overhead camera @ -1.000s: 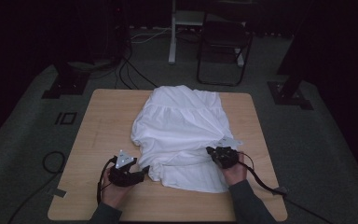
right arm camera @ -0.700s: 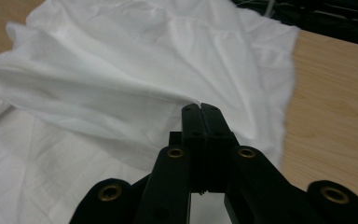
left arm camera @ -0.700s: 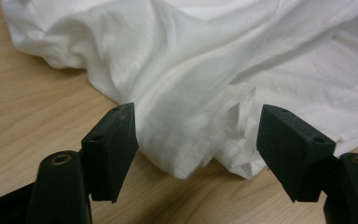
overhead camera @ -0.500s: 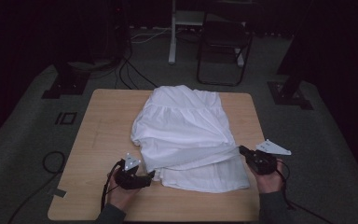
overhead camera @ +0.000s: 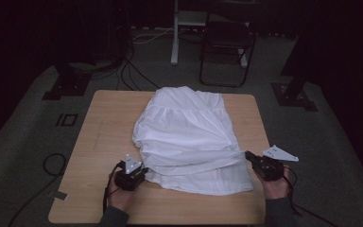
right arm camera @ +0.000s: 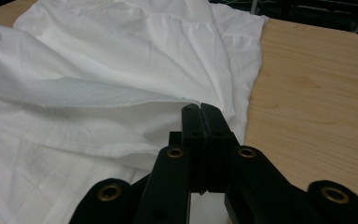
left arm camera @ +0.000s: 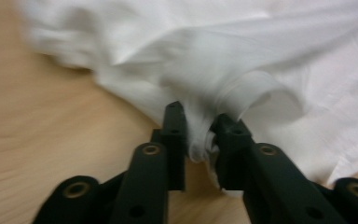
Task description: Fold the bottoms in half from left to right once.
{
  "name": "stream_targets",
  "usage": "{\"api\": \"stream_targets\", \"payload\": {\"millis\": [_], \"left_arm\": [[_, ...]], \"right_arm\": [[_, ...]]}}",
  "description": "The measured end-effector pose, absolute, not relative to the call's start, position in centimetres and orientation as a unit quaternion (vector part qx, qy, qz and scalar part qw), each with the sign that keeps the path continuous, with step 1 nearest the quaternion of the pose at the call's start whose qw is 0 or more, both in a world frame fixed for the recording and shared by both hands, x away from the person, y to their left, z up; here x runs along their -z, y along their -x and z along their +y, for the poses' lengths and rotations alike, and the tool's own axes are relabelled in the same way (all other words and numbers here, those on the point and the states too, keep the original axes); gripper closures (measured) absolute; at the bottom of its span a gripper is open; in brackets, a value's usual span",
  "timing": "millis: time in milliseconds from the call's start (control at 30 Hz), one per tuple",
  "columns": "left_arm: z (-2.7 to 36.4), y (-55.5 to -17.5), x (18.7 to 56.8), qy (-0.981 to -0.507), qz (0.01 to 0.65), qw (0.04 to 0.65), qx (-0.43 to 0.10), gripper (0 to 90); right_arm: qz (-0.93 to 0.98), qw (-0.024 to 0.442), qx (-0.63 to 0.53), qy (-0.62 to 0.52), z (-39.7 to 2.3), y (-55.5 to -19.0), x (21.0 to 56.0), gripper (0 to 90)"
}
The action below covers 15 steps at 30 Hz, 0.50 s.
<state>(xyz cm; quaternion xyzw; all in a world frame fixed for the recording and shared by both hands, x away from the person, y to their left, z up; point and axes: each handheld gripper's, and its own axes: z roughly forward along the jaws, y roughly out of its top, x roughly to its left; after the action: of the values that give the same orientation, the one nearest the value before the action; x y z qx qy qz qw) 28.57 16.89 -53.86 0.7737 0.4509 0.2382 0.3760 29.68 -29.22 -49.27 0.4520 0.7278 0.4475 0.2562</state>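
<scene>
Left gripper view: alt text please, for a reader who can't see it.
Two black jaws of the left gripper pinch a bunched fold of white cloth, having just been closing. The cloth lies rumpled across a light wooden table.

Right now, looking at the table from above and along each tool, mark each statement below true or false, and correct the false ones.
1. The white garment lies on a wooden table. True.
2. The right tool has its jaws pressed together on an edge of the garment. True: a taut fold runs from the cloth to its tips.
3. The left tool is far from the cloth, over bare wood. False: a bunch of white fabric sits between its jaws, which have just been closing.
4. The garment is folded into a neat square. False: it lies spread and rumpled, with gathered folds.
5. A dark chair stands on the floor beyond the table. True.
</scene>
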Motion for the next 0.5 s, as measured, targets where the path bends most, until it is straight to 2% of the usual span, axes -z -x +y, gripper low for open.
{"api": "stream_targets", "payload": {"millis": [100, 300, 500], "left_arm": [[19.2, -27.8, 52.7, -0.748, 0.47, 0.394, -0.253, 79.5], [22.6, -27.1, 52.4, -0.725, 0.5, 0.407, -0.242, 80.4], [22.8, -27.2, 52.8, -0.724, 0.508, 0.399, -0.241, 70.3]], "right_arm": [[0.725, 0.256, -0.448, -0.456, -29.7, -29.1, 49.3, 89.4], [0.726, 0.245, -0.446, -0.464, -30.7, -27.2, 50.2, 89.4], [0.743, 0.22, -0.432, -0.461, -30.3, -26.3, 52.2, 89.4]]}}
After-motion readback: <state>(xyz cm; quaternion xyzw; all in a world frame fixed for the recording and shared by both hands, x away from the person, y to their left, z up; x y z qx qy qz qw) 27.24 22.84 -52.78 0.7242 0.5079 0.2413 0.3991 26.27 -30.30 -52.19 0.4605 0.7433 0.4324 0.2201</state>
